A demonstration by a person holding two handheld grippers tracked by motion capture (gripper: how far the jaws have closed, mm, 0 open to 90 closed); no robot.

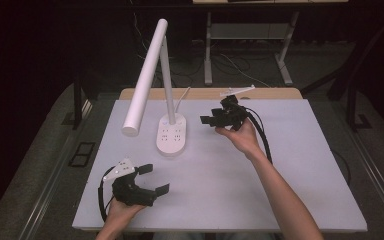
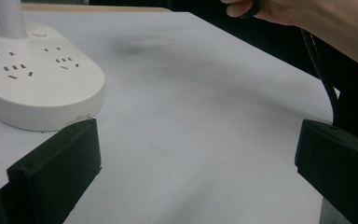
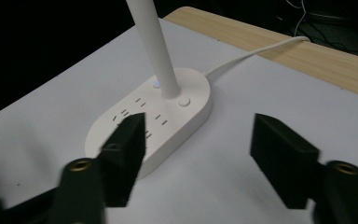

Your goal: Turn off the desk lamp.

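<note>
A white desk lamp stands on an oval white base (image 1: 171,133) with sockets on top; its long tube head (image 1: 143,80) slants down to the left. The base (image 2: 37,88) (image 3: 149,126) has a round button and a small blue light beside the stem. My left gripper (image 1: 154,178) is held near the table's front left, open, nothing between its jaws. My right gripper (image 1: 208,119) hovers right of the base, held in a hand, open and empty, its jaws facing the base. A white cable (image 3: 256,53) runs from the base over the back edge.
The grey-white table top (image 1: 280,175) has a wooden strip (image 1: 205,93) along its back edge. A small white bracket (image 1: 237,91) lies on that strip. The person's right forearm (image 1: 285,195) crosses the right half of the table. Dark floor surrounds the table.
</note>
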